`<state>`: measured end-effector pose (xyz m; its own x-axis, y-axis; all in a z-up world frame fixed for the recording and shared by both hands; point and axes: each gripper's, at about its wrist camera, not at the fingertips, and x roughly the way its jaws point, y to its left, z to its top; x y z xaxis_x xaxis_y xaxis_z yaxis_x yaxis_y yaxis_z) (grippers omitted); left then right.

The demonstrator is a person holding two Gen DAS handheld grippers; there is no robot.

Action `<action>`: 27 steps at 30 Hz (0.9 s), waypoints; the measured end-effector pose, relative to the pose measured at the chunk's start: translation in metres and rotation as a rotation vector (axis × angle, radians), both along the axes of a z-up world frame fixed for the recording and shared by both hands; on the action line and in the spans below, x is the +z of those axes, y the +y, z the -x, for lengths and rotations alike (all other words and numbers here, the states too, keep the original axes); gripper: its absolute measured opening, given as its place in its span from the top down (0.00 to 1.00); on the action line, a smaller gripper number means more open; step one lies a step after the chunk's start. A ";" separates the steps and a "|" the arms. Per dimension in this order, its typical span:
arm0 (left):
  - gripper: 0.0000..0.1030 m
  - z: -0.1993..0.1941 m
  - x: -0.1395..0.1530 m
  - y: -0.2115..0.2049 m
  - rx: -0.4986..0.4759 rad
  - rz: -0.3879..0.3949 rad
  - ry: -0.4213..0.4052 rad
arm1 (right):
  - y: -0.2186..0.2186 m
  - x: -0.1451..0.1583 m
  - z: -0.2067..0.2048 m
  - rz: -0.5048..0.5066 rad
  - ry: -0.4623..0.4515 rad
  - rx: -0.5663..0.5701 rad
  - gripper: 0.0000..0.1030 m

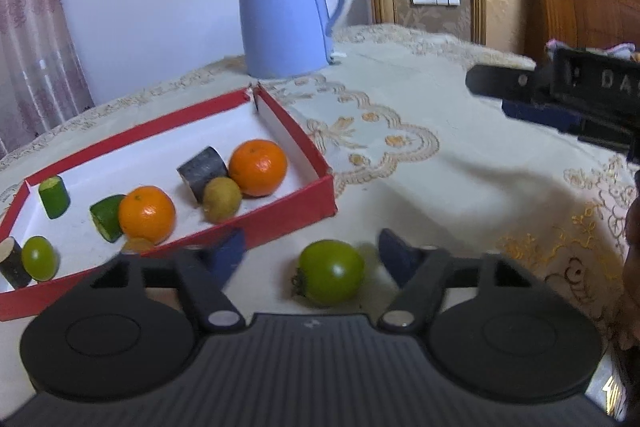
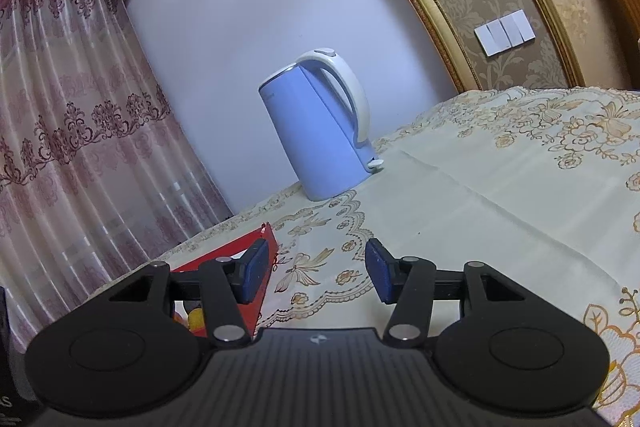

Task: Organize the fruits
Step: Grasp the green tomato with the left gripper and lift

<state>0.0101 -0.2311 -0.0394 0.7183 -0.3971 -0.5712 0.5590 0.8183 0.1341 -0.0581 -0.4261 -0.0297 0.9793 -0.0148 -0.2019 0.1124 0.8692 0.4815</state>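
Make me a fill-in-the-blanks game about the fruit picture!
1. The green fruit between the left gripper fingers lies ____ the red box.
2. The box holds ____ oranges.
3. The kettle is colored ____.
4. The right gripper holds ____.

Missing words: outside; two; blue; nothing

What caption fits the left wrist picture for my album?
Open left gripper flanks a round green fruit on the embroidered tablecloth, beside the red cardboard tray.
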 end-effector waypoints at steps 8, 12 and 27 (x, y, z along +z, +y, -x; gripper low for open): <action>0.66 0.000 -0.001 0.001 -0.031 0.015 0.034 | -0.001 -0.001 -0.001 -0.012 0.004 0.001 0.49; 0.67 0.003 -0.001 -0.001 -0.030 0.008 0.026 | -0.001 -0.002 -0.001 -0.019 0.008 -0.001 0.49; 0.68 0.004 0.021 0.024 0.113 -0.001 -0.068 | -0.001 -0.002 -0.005 -0.017 0.047 -0.020 0.49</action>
